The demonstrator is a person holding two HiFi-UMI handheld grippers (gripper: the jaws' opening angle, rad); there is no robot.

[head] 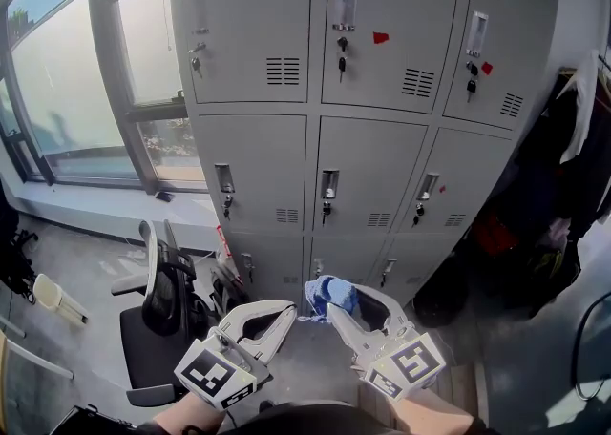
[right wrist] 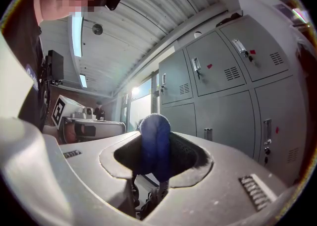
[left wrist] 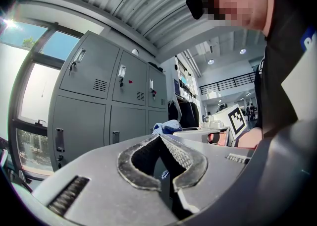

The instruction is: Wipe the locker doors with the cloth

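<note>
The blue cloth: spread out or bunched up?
Bunched up: the blue cloth sits wadded in the right gripper, jaws clamped on it.

Grey, smooth floor [head: 95,261]. Bears a bank of grey lockers [head: 368,166] at the back, upright, three doors wide. Holds a black office chair [head: 158,328] at the left, near the lockers' left corner, and a pale white object [head: 52,298] farther left, apart from the chair. Carries a dark heap [head: 444,300] against the lockers' right side, too dim to make out.
</note>
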